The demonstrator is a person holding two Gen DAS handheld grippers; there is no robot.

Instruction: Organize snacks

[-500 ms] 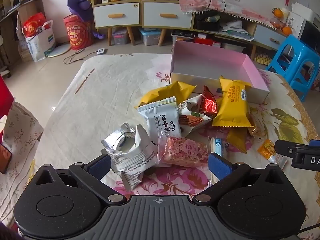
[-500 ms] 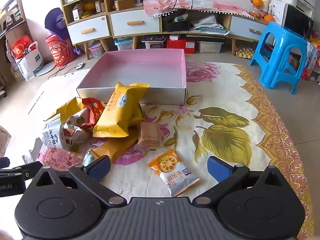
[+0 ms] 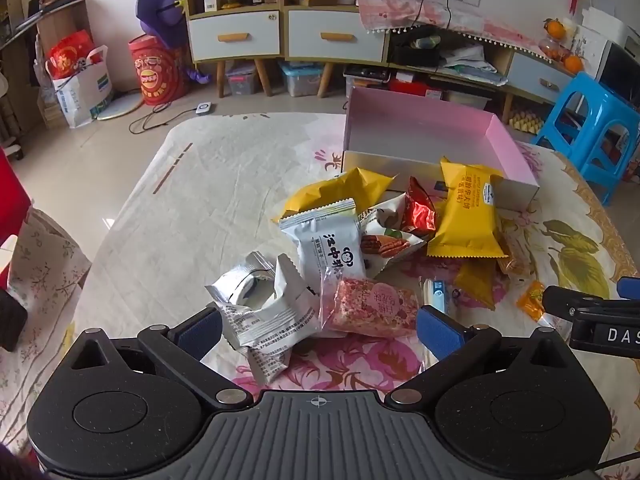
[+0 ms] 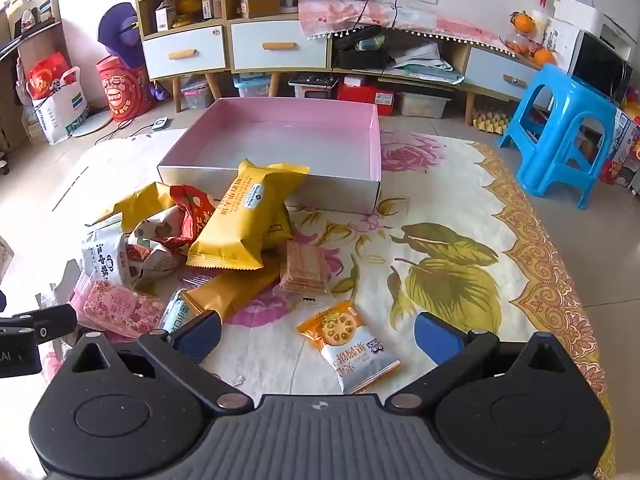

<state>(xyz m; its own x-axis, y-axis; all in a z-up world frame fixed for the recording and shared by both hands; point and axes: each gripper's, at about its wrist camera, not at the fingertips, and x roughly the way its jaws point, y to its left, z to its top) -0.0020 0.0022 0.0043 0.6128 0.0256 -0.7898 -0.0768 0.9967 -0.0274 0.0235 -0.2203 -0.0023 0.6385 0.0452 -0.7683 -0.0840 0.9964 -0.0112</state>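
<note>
My left tongs point(image 3: 318, 326) and right tongs point(image 4: 318, 338) are wide open, holding nothing; the counter point(image 4: 460, 184) right of the crumpled snack pile point(image 4: 192, 248) is free, and the pink box point(image 4: 280, 140) is empty.

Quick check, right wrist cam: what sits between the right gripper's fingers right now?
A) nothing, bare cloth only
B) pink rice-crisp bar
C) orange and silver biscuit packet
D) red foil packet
C: the orange and silver biscuit packet lies flat on the floral cloth in the gap of the open right gripper, not touched by either finger.
</note>
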